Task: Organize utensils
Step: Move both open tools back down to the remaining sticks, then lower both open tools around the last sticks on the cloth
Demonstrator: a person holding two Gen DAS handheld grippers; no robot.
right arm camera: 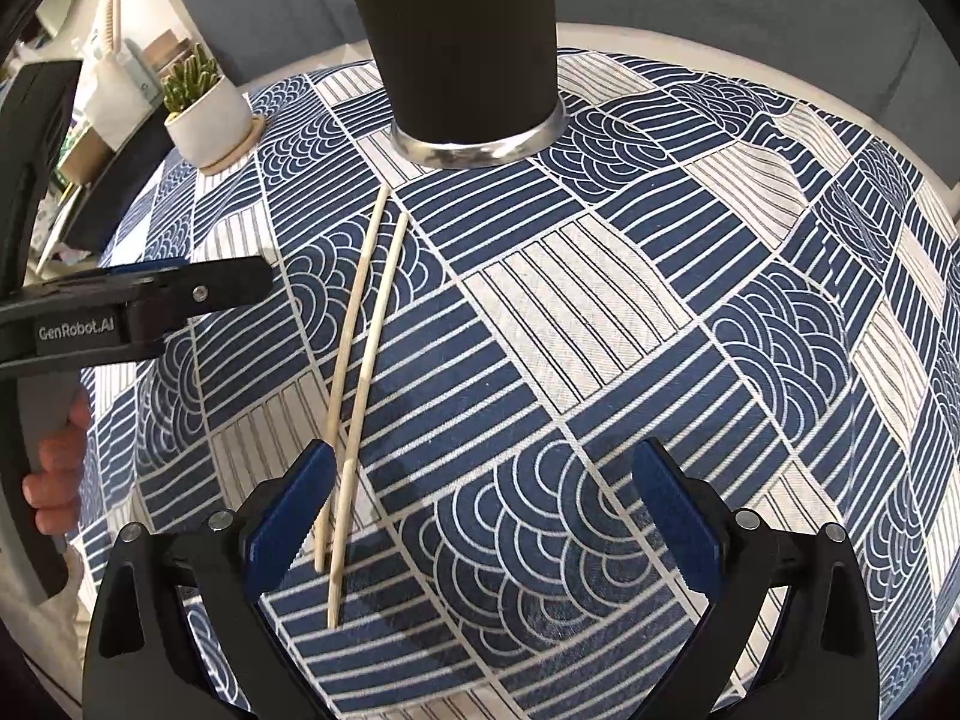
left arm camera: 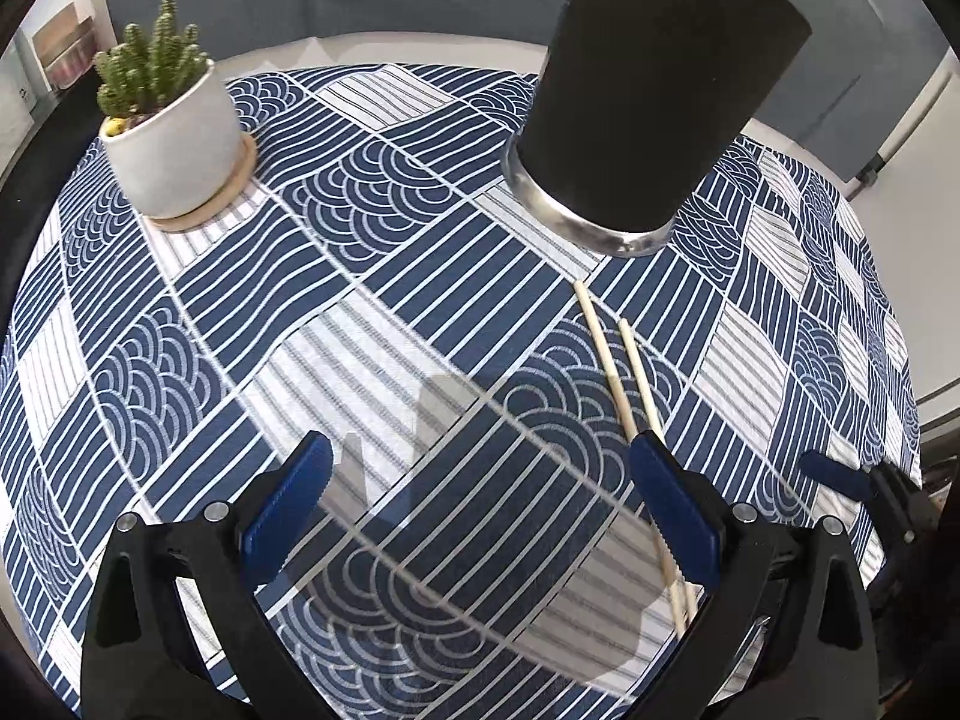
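Two pale wooden chopsticks (left arm camera: 624,384) (right arm camera: 366,324) lie side by side on the blue-and-white patterned tablecloth (left arm camera: 420,312) (right arm camera: 600,300), pointing toward a tall black utensil holder (left arm camera: 654,90) (right arm camera: 462,36) with a silver base. A stick tip shows above the holder's rim in the left wrist view. My left gripper (left arm camera: 480,504) hangs open over the cloth, its right finger just over the chopsticks' near ends. My right gripper (right arm camera: 480,510) is open too, the chopsticks' near ends beside its left finger. The left gripper's body (right arm camera: 150,300) appears at the left of the right wrist view.
A small cactus in a white pot (left arm camera: 174,132) (right arm camera: 207,114) stands on a wooden saucer at the table's far left. A hand (right arm camera: 57,468) grips the left tool's handle. Shelving clutter lies beyond the table's left edge; a grey wall stands behind.
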